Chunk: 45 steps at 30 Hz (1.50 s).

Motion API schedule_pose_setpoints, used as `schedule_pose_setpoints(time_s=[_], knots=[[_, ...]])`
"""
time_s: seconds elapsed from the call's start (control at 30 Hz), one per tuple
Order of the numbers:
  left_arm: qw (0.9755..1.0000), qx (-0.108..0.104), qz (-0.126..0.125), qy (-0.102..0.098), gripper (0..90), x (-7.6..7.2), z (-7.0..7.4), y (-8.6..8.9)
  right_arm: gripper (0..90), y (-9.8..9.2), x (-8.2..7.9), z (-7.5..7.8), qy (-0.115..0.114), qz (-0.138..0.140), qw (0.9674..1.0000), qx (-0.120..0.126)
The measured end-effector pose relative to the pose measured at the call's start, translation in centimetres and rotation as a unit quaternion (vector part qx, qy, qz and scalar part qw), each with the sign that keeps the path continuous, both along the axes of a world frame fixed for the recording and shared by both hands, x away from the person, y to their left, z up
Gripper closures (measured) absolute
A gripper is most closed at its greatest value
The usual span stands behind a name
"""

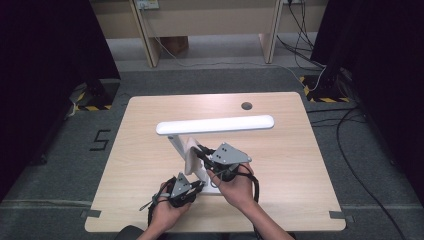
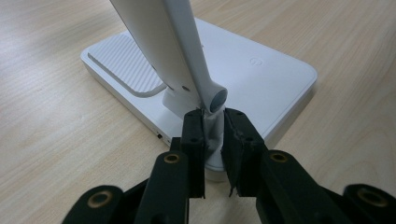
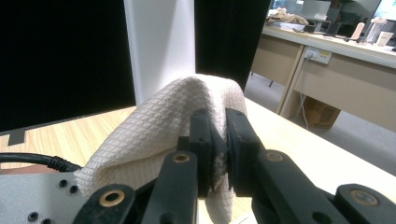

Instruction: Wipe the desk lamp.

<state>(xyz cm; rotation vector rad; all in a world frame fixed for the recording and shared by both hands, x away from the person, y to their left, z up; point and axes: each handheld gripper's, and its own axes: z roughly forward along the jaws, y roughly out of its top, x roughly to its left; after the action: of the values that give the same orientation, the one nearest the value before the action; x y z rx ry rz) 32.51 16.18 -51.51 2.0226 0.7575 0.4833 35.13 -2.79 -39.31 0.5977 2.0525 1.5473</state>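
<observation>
While L jaws pinch lamp (image 2: pixel 205 56) hinge; cloth (image 3: pixel 154 135) betw. R jaws.

The lamp (image 1: pixel 215 125) is plain white, its base (image 2: pixel 261 70) white with a finely ribbed patch. The cloth (image 3: pixel 159 135) is cream with a small diamond weave. Both grippers (image 2: pixel 215 154) (image 3: pixel 219 154) have black jaws and brass-coloured rivets. The table (image 1: pixel 280 165) is pale wood grain.

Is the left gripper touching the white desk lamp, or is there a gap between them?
Touching. In the left gripper view, the left gripper has both jaws closed on the short white post at the foot of the desk lamp, with no gap visible.
</observation>
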Motion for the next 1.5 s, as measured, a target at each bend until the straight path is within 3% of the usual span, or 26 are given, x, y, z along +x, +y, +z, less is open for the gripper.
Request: schedule_pose_setpoints(time_s=[0.4, 0.8, 1.0, 1.5], knots=[[1.0, -0.002, 0.0, 0.002, 78.0, 0.0, 0.0, 0.0, 82.7, -0.3, 0.0, -0.7, 0.0, 0.0, 1.0, -0.009], [1.0, -0.001, 0.0, 0.001, 78.0, 0.0, 0.0, 0.0, 82.7, -0.4, -0.1, -1.6, 0.02, -0.004, 0.9997, -0.014], [1.0, 0.0, 0.0, 0.001, 78.1, -0.1, 0.0, 0.0, 82.7, -0.5, -0.1, -2.1, 0.015, -0.003, 0.9997, -0.019], [1.0, -0.002, 0.001, 0.001, 78.1, -0.1, 0.0, 0.0, 82.7, -0.8, -0.2, -3.2, 0.031, -0.006, 0.9992, -0.026]])
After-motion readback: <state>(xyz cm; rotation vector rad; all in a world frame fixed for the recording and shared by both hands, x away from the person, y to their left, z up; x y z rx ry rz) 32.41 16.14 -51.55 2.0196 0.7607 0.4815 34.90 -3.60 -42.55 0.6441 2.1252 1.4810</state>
